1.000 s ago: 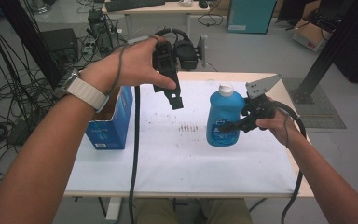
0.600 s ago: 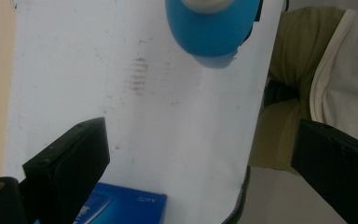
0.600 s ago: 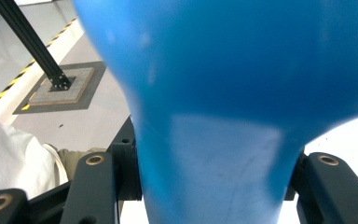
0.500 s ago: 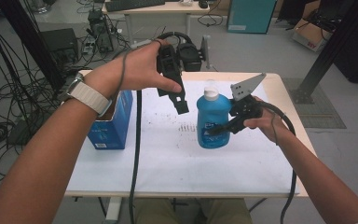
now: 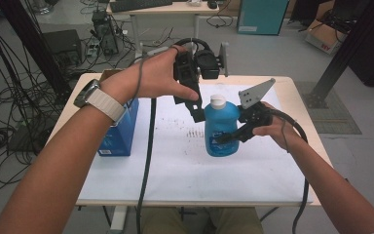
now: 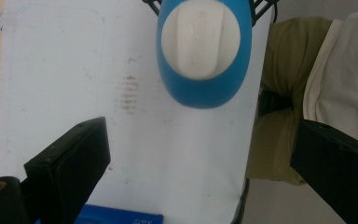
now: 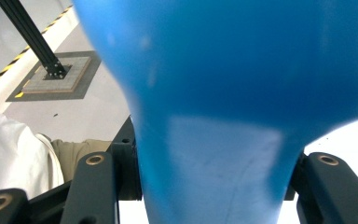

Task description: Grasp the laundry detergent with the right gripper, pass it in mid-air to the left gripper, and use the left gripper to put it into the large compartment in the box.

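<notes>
Your right gripper [image 5: 230, 136] clamps the blue bottle [image 5: 221, 127] around its body from the right side, jaws pressed against both flanks in the right gripper view, holding it upright at the middle of the white table [image 5: 175, 170]. Your left gripper [image 5: 197, 111] hangs just above and to the left of the bottle's white cap [image 5: 217, 101], jaws spread wide and empty, pointing down. From the left gripper view the cap [image 6: 200, 44] sits ahead of the open jaws and off their centre line, toward the top of the frame, so the gripper is not yet squared over it. The bottle's long axis stands vertical, and the cap is its top end; the left gripper is the free one and the nearer to that cap. The coming move likely calls for sliding the left gripper across until the cap lies between its jaws, then lowering. A blue box [image 5: 121, 131] stands at the table's left edge, well apart.
</notes>
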### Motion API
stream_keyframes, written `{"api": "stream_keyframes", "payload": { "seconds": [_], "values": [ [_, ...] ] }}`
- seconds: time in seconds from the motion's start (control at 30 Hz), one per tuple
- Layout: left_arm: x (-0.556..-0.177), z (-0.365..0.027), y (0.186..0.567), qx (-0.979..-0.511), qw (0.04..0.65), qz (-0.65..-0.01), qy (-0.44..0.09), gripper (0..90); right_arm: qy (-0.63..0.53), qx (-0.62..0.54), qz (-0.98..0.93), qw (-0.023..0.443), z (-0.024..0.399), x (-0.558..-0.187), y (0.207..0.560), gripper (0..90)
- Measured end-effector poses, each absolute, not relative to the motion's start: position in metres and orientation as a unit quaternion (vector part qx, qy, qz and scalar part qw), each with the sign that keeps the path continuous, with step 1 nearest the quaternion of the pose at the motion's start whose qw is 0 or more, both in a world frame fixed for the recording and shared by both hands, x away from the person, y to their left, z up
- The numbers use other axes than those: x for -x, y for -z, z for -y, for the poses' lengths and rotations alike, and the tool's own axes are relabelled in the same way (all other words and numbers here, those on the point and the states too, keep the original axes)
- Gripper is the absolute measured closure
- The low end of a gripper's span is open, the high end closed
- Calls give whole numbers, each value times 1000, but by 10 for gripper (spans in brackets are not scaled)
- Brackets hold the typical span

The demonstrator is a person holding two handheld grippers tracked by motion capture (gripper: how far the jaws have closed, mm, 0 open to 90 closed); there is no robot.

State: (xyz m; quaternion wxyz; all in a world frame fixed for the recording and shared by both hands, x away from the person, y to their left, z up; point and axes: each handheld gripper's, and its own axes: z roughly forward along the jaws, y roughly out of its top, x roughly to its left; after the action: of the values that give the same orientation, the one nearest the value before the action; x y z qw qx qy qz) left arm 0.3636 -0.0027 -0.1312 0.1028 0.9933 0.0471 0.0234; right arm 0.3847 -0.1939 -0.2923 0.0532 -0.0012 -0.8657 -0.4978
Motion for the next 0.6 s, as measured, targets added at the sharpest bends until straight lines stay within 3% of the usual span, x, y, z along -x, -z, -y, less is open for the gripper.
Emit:
{"api": "stream_keyframes", "payload": {
  "seconds": [0.6],
  "values": [
    [-364, 15, 143, -993, 112, -40, -15, 48, 493, -12, 869, 47, 187, -379, 299, 438]
  ]
}}
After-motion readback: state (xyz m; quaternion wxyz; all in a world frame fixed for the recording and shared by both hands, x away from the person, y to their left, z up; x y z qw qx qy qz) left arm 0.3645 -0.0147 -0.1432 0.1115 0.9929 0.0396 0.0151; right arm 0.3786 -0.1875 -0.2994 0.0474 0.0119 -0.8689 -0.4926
